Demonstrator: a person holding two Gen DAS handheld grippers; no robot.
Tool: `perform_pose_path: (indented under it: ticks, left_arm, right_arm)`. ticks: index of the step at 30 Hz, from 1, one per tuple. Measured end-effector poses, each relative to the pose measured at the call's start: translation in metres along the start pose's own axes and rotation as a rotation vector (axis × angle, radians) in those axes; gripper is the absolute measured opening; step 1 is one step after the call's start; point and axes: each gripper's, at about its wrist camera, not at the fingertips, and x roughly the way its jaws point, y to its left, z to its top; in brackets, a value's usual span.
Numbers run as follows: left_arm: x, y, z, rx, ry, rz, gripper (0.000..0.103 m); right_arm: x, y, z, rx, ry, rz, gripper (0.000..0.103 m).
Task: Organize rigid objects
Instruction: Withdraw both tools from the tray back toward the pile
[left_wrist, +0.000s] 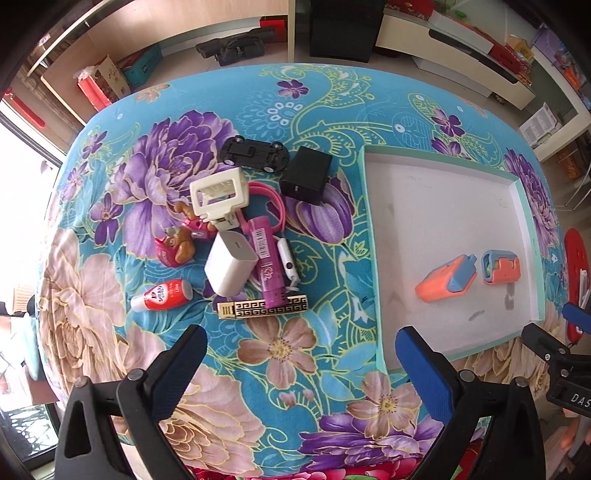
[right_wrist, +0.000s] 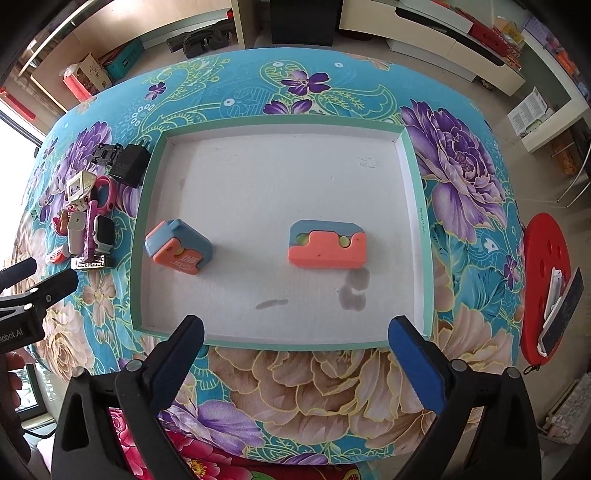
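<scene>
Surface: floral cloth (left_wrist: 280, 354) covers the table; shelves and boxes stand behind.
Tray: shallow white tray (right_wrist: 424, 221) with a green rim, toward the table's right edge.
Already in tray: two orange-and-blue blocks, one (right_wrist: 179, 246) near the tray's left wall, the other (right_wrist: 327, 243) about mid-tray, well apart.
Pile: loose items heaped toward the table's left edge, among them a white charger (left_wrist: 231, 268) leaning on a pink stick (left_wrist: 267, 266), a gold lighter (left_wrist: 262, 309), a black adapter (left_wrist: 306, 180), a toy car (left_wrist: 255, 151).
Left gripper (left_wrist: 299, 350): released, jaws wide, nothing between, above bare cloth at the near edge below the pile.
Right gripper (right_wrist: 295, 341): released, empty, over the tray's near rim.
Risk: pile items overlap, so lifting the charger likely drags the stick or its cord.
Risk: the lighter lies flat and low; the pads may slip off it or pinch cloth.
</scene>
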Motion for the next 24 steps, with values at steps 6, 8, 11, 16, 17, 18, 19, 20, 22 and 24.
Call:
perform_pose_path:
  ticks: [6, 8, 11, 16, 17, 18, 19, 20, 22, 24]
  left_arm:
    - [-0.009, 0.045, 0.001, -0.061, -0.011, -0.009, 0.103]
    - [-0.012, 0.063, 0.001, -0.084, -0.011, -0.006, 0.103]
    - [-0.014, 0.089, 0.001, -0.103, -0.012, 0.005, 0.103]
    - [-0.018, 0.132, 0.001, -0.152, -0.018, 0.005, 0.103]
    - [-0.017, 0.140, 0.002, -0.163, -0.016, 0.004, 0.103]
    - [-0.016, 0.147, 0.003, -0.173, -0.012, 0.007, 0.103]
    - [-0.013, 0.154, 0.003, -0.180, -0.005, 0.010, 0.103]
    - [-0.011, 0.159, 0.003, -0.186, 0.002, 0.010, 0.103]
    - [-0.003, 0.170, 0.003, -0.199, 0.016, 0.007, 0.103]
    - [0.007, 0.177, 0.003, -0.213, 0.034, 0.003, 0.103]
  right_arm:
    - [-0.006, 0.017, 0.002, -0.018, -0.002, -0.004, 0.100]
    - [-0.008, 0.029, 0.005, -0.033, -0.004, -0.002, 0.100]
    - [-0.011, 0.052, 0.010, -0.064, -0.010, 0.010, 0.100]
    - [-0.017, 0.098, 0.022, -0.111, -0.031, 0.040, 0.100]
    - [-0.017, 0.108, 0.024, -0.122, -0.034, 0.044, 0.100]
    - [-0.017, 0.117, 0.026, -0.133, -0.037, 0.046, 0.100]
    - [-0.017, 0.126, 0.028, -0.144, -0.038, 0.050, 0.100]
    - [-0.015, 0.136, 0.030, -0.153, -0.037, 0.056, 0.100]
    - [-0.011, 0.153, 0.034, -0.168, -0.033, 0.069, 0.100]
    - [-0.006, 0.167, 0.037, -0.181, -0.028, 0.076, 0.100]
